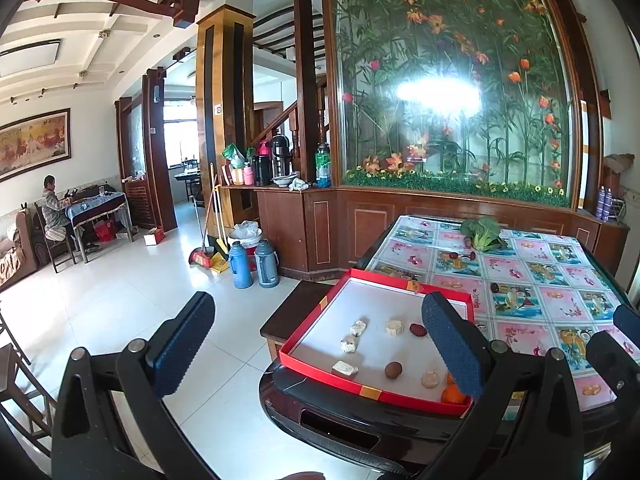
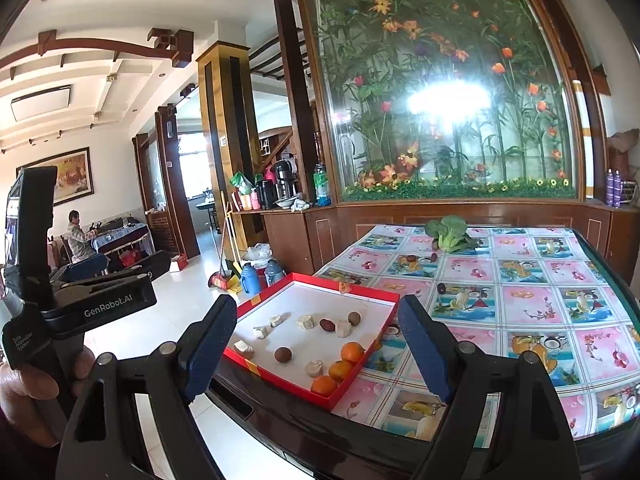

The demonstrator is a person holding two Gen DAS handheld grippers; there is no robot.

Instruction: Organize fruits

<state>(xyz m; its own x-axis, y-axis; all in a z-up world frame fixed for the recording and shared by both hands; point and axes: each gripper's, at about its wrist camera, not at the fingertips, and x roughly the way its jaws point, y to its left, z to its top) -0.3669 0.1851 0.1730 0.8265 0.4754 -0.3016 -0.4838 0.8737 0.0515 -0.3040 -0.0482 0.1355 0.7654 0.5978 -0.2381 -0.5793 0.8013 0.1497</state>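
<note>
Right wrist view takes in the patterned table (image 2: 520,304), a leafy green vegetable (image 2: 448,234) at its far edge and two thermos flasks (image 2: 262,276) on the floor beyond. Three oranges (image 2: 340,368) sit in the near corner of the red box (image 2: 320,280), just ahead between the wide-open, empty right gripper (image 2: 318,354). Left wrist view hides most of them behind a finger of the left gripper (image 1: 316,344), also spread wide and empty.

Both wrist views face the red tray (image 1: 316,368) (image 2: 280,376) closely, seemingly from the table's corner.
</note>
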